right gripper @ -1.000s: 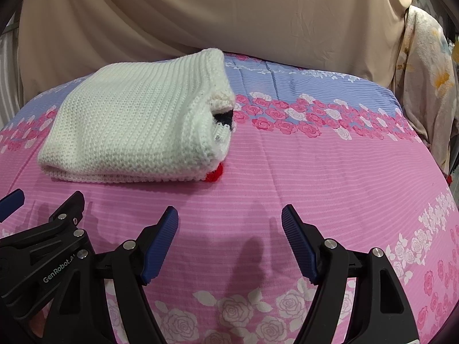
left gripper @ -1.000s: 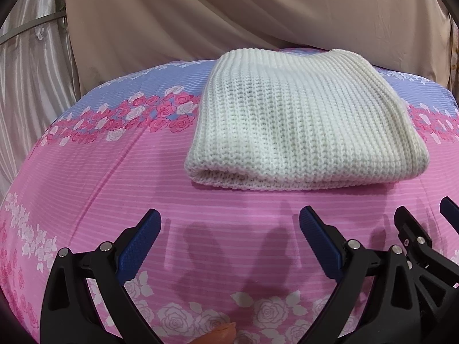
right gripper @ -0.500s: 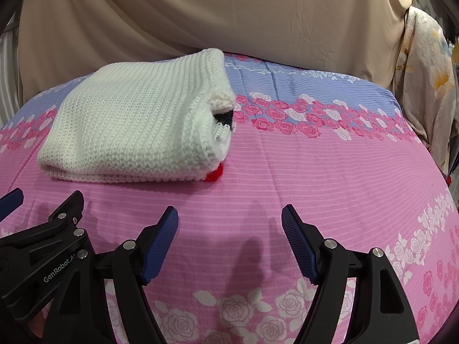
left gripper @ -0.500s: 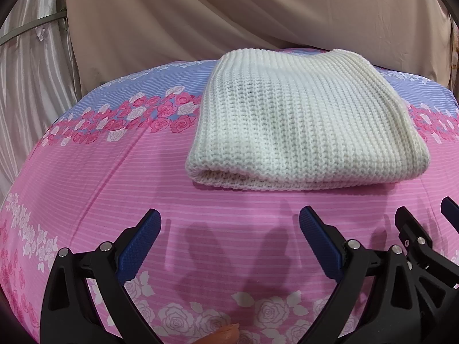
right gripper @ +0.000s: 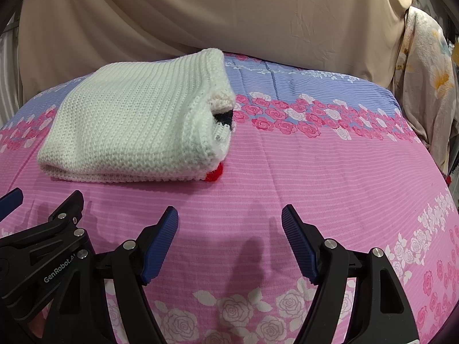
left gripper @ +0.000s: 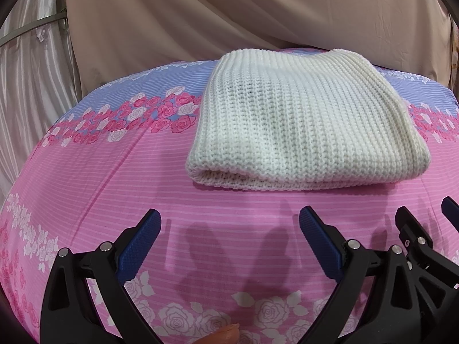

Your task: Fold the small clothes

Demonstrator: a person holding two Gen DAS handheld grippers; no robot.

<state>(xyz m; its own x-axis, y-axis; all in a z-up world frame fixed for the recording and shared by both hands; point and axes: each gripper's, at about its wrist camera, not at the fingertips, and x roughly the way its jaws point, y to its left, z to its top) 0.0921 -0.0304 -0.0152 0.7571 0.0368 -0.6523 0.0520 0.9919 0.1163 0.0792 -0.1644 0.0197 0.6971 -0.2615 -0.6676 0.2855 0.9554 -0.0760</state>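
A white knitted garment (left gripper: 304, 123) lies folded into a thick rectangle on the pink flowered bedsheet (left gripper: 114, 177). It also shows in the right wrist view (right gripper: 137, 126), with a bit of red and black knit peeking out at its right end. My left gripper (left gripper: 229, 220) is open and empty, a short way in front of the garment's near edge. My right gripper (right gripper: 229, 218) is open and empty, in front of and to the right of the garment. Neither touches it.
A beige cloth (right gripper: 229, 14) hangs behind the bed. A flowered fabric (right gripper: 427, 91) hangs at the right edge and a shiny curtain (left gripper: 31, 66) at the left. The left gripper's body (right gripper: 43, 246) sits close beside the right one.
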